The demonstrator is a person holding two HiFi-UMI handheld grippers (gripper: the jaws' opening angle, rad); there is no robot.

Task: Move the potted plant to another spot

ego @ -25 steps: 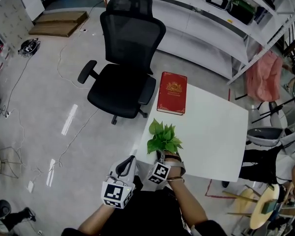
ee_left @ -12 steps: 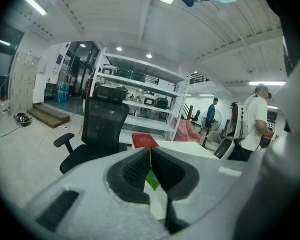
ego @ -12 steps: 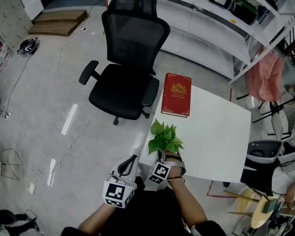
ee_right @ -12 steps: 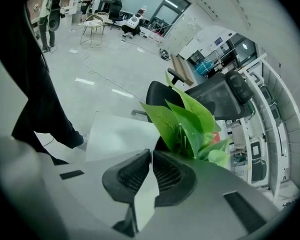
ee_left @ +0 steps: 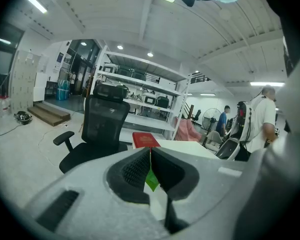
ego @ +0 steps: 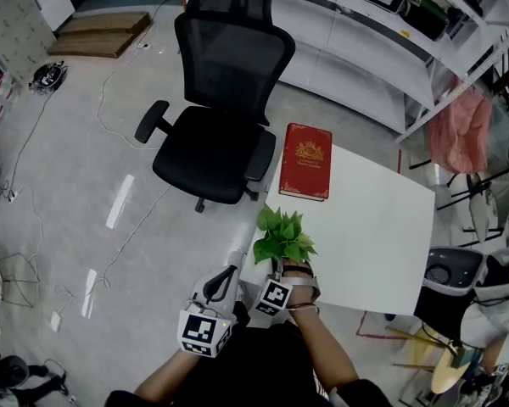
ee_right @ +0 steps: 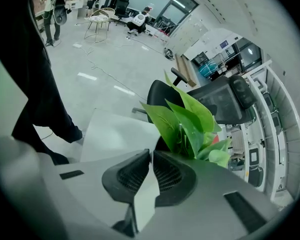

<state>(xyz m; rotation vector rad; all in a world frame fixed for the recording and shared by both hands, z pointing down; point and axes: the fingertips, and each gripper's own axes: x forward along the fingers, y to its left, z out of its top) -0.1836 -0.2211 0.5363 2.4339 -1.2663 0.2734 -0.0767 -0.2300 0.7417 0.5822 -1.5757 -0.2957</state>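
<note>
- The potted plant (ego: 282, 237) stands on the white bench (ego: 365, 227), close to its near left corner. Its green leaves point up and to the sides.
- The right claw (ego: 287, 271) is at the near side of the plant, just under the leaves. The pot itself is hidden by the leaves and by the claw.
- In the right gripper view, the jaws of the right claw (ee_right: 151, 153) are almost together, with only a thin slit between the tips. Nothing can be seen inside this slit. The leaves (ee_right: 190, 121) rise directly behind the jaw tips, and a part of the bench (ee_right: 110, 131) shows at the left.
- The left claw (ego: 227, 276) is held off the bench, beside its near left corner and over the floor. It is to the left of the right claw.
- In the left gripper view, the jaws of the left claw (ee_left: 150, 150) meet at the tips and hold nothing. A small piece of green leaf (ee_left: 151, 180) shows lower in the gap, beyond the jaws.
- A red book (ego: 305, 161) lies flat at the far left corner of the bench, well apart from the plant.
- A black office chair (ego: 220, 125) stands on the floor, just beside the left side of the bench.
</note>
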